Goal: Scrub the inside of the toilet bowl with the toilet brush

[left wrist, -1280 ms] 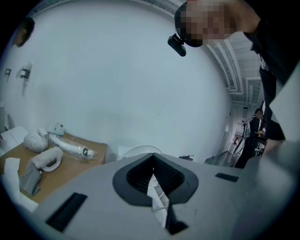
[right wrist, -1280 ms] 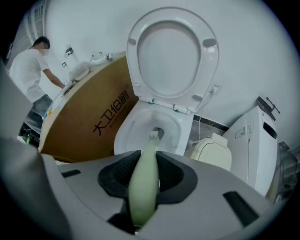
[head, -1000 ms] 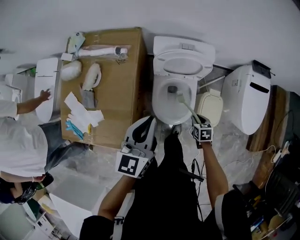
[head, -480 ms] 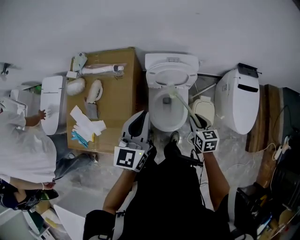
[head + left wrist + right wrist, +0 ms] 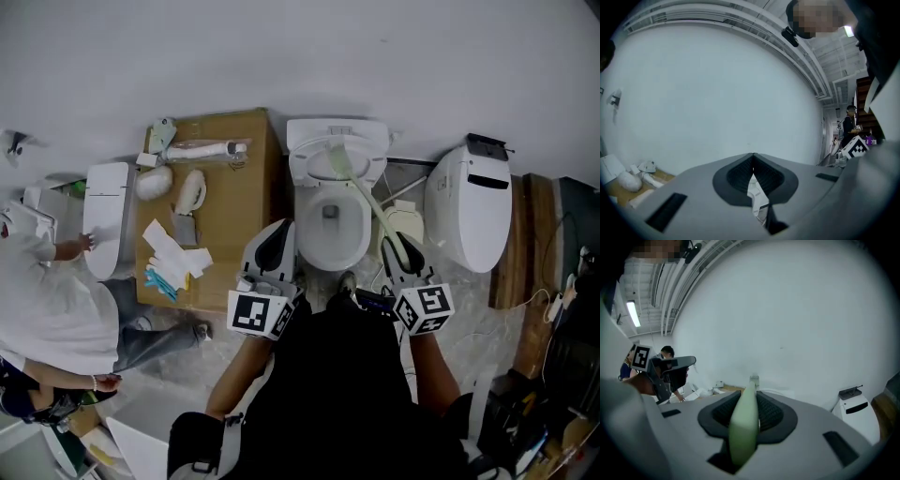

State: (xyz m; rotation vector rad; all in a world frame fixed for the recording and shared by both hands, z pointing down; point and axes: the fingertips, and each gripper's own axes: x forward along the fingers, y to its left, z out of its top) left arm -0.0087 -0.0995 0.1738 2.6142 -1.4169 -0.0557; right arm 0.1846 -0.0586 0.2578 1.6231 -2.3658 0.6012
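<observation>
Two grippers flank the white ceramic toilet bowl (image 5: 302, 232) in the head view. The right gripper (image 5: 391, 244) angles the pale green plastic toilet brush (image 5: 364, 199) so its head reaches the far rim; the left gripper (image 5: 279, 234) hangs clear at the near left. Left gripper view: fingers (image 5: 736, 173) pressed together, empty. Right gripper view: fingers (image 5: 773, 413) pinch the handle (image 5: 745, 427) low, likely for leverage.

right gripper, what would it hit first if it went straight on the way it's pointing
The right gripper would probably meet the raised toilet lid first, where its brush points. Behind that is the wall. Depth is unclear.
</observation>
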